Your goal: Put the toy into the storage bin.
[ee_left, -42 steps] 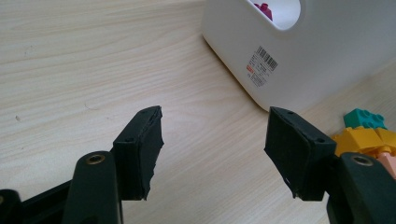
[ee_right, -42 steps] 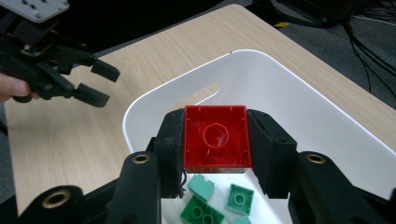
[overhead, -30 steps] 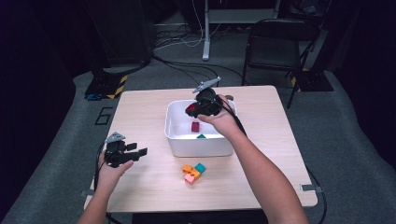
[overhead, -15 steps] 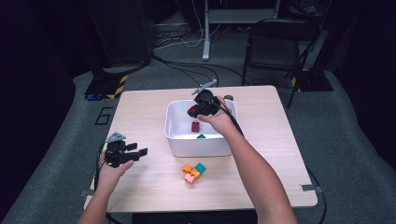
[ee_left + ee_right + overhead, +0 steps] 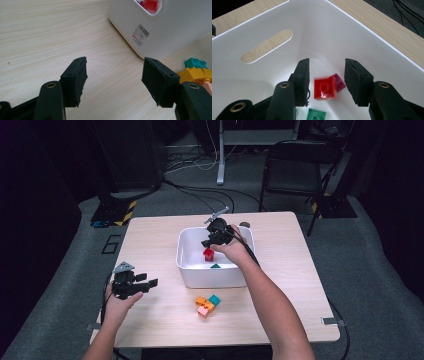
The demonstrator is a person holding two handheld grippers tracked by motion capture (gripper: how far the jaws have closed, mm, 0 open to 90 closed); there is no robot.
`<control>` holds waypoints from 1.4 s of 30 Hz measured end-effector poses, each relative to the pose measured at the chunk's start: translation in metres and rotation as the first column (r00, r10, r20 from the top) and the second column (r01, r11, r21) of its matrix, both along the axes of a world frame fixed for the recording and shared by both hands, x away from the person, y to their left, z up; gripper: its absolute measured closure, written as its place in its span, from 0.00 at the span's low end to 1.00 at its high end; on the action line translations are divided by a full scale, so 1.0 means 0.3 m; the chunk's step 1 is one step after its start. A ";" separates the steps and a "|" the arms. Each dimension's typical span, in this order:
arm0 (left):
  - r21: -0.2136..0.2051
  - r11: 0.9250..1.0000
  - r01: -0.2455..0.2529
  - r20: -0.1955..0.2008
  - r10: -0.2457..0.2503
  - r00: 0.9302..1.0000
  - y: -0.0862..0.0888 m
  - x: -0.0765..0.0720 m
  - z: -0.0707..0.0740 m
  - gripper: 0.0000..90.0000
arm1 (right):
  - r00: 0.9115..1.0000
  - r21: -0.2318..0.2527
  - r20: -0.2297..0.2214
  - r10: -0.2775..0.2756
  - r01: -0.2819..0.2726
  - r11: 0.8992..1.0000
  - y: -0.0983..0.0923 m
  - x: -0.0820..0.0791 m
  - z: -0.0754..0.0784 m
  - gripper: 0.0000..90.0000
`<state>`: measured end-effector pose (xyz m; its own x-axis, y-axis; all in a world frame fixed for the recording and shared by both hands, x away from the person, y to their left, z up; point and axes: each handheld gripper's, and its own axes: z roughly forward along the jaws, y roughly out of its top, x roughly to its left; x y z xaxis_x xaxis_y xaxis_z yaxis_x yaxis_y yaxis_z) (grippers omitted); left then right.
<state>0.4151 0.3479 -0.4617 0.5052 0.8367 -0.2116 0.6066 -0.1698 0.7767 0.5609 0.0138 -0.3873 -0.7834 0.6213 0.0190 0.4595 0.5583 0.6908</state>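
Note:
My right gripper hangs inside the white bin. Its jaws have just been opening. A red brick sits blurred between them with a gap to the right pad, so nothing grips it. Below it on the bin floor lie a magenta brick and a green brick. Near the table's left front my left gripper stands open and empty, pointing at the bin.
A small cluster of orange, teal and pink bricks lies on the wooden table just in front of the bin. A black chair and cables stand on the floor beyond the table.
My right gripper has sunk lower into the bin and its jaws have spread apart around the red brick. The left gripper has stayed still.

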 end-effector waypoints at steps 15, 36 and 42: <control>0.005 1.000 -0.003 0.001 0.003 1.000 -0.006 0.000 -0.002 0.40 | 0.996 0.022 0.078 0.043 -0.045 0.999 -0.050 -0.139 0.129 0.58; 0.004 1.000 -0.003 -0.006 0.003 1.000 -0.009 -0.003 -0.002 0.40 | 0.985 0.077 0.138 0.107 -0.119 0.990 -0.173 -0.411 0.167 0.57; 0.005 1.000 -0.001 -0.008 0.001 1.000 -0.011 -0.002 -0.004 0.40 | 0.984 0.081 0.146 0.106 -0.119 0.990 -0.189 -0.470 0.123 0.57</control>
<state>0.4146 0.3445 -0.4628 0.5027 0.8383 -0.2111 0.6128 -0.1734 0.7709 0.4198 -0.0431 -0.3505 -0.8469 0.5298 -0.0453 0.2919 0.5344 0.7932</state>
